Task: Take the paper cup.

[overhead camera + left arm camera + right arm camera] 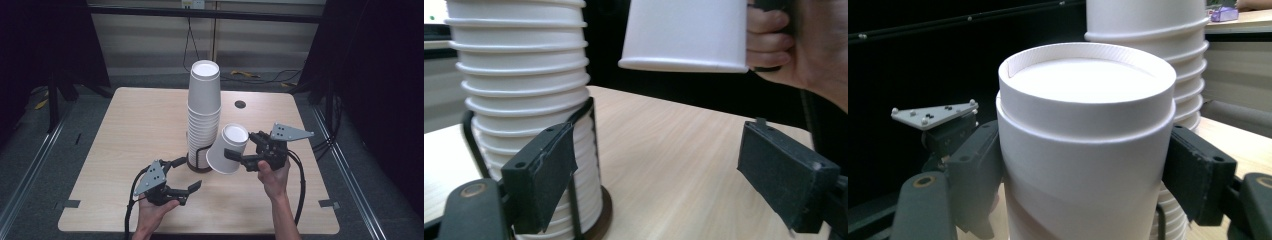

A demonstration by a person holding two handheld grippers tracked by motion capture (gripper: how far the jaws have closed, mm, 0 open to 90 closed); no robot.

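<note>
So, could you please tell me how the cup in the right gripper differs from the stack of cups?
The cup is single and held off the table, clamped in the right gripper; the stack is many nested cups standing in a black wire holder on the table. The cup is tilted; the stack stands upright. Both are plain white paper, bottom end up.
</note>
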